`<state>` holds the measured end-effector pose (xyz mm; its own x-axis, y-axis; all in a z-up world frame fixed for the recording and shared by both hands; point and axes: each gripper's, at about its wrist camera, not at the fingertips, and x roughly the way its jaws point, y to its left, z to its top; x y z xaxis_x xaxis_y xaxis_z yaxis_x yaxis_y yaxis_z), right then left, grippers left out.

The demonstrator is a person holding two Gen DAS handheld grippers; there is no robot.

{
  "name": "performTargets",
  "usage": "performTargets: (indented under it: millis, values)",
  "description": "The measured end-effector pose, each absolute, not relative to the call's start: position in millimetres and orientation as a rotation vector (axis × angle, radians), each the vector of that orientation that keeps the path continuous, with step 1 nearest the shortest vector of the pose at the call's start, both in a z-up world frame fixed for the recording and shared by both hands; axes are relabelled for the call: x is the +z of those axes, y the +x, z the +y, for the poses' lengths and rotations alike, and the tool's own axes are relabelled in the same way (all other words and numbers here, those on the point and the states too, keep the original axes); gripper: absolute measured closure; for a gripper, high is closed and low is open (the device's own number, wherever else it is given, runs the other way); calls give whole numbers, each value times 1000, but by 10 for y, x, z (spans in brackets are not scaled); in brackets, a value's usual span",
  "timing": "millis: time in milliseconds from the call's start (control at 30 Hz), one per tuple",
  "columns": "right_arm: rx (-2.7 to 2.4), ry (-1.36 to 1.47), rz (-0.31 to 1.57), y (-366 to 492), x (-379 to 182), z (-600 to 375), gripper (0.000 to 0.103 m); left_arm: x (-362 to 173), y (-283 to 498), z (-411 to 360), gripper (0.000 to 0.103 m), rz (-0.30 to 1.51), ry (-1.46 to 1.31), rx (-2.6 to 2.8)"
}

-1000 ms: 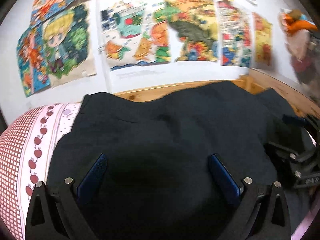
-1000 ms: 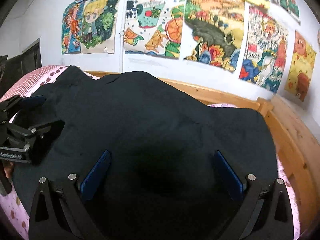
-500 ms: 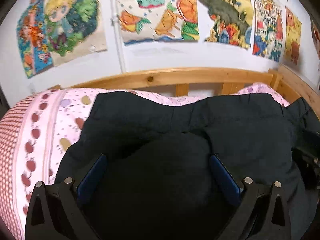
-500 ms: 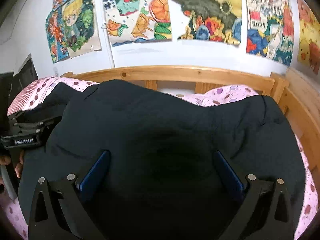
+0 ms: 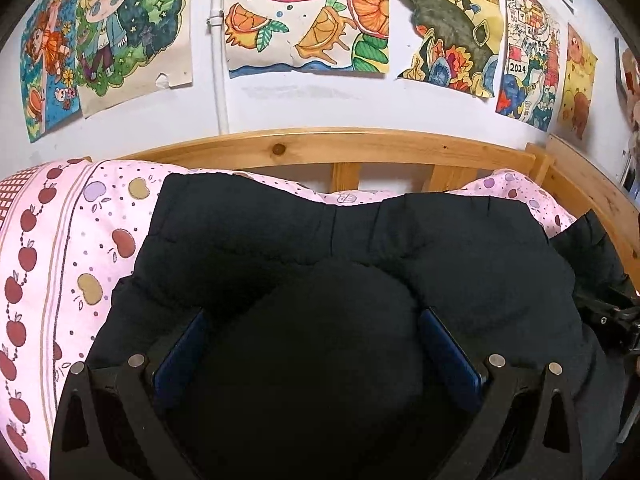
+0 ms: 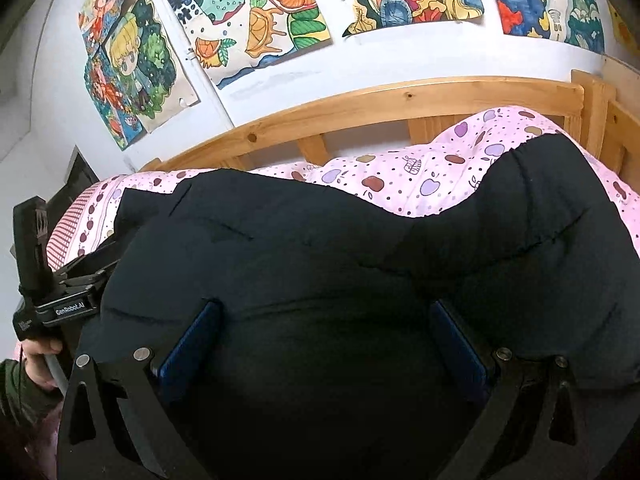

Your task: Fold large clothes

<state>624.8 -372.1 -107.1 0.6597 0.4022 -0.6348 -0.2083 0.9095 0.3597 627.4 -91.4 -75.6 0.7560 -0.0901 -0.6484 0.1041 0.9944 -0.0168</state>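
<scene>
A large black padded garment [image 5: 360, 240] lies on the pink fruit-print bedding [image 5: 72, 248]. My left gripper [image 5: 316, 340] has its blue pads wide apart with a thick bulge of the black fabric filling the gap between them. My right gripper [image 6: 324, 336] stands the same way, its pads wide apart around a bulge of the same garment [image 6: 320, 248]. The left gripper's body [image 6: 60, 304] shows at the left of the right wrist view, at the garment's edge. The right gripper's body [image 5: 616, 320] shows at the right edge of the left wrist view.
A wooden bed rail [image 5: 340, 148] runs along the far side, turning down the right side [image 5: 592, 192]. A white wall with several coloured drawings [image 5: 304, 20] stands behind it. Pink bedding [image 6: 420, 176] shows beyond the garment.
Both grippers have come down and tilted toward the bed with the garment. The far edge of the garment has dropped, so the bed rail and pink bedding now show behind it.
</scene>
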Motion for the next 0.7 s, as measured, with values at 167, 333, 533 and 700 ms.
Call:
performTargets:
  millis: [167, 333, 533, 700]
  values:
    - [350, 268, 765, 6231, -1062, -3746, 1, -769, 6241, -902, 0, 690, 17, -109]
    - [349, 267, 753, 6213, -1056, -3771, 1, -787, 6212, -916, 0, 678, 23, -105]
    - [350, 265, 743, 6193, -1067, -3791, 1, -808, 6191, -937, 0, 666, 31, -100]
    - [368, 280, 712, 6136, -1069, -3845, 1, -825, 6173, -956, 0, 658, 43, -92]
